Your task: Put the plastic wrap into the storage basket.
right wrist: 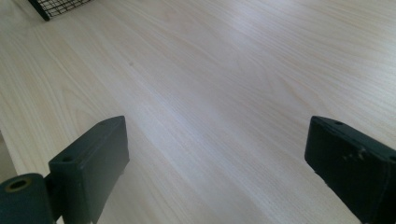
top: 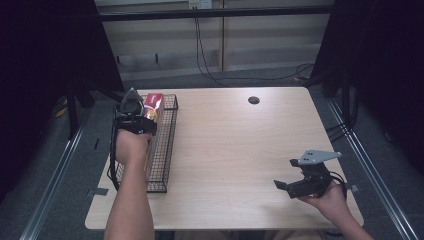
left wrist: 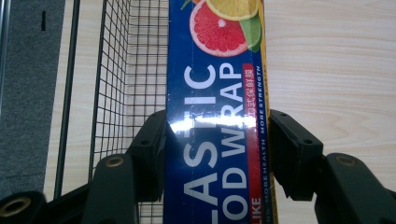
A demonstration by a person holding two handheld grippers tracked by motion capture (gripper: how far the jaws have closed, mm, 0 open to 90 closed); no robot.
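Because the box of plastic wrap [left wrist: 212, 116] was long, the left claw [left wrist: 217, 149] pinched it across its narrow sides, holding it lengthwise over the wire basket [top: 167, 145] at the worktop's [top: 240, 145] left edge. Well apart, the right claw [top: 289, 176] hovered spread and empty, likely waiting.

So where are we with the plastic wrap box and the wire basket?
Done: the left tongs are shut on the plastic wrap box, one jaw on each long side. In hand: the box sits over the wire basket at the table's left edge; whether it is going in or coming out isn't clear. Left: finishing that move. The right tongs are open and holding nothing.
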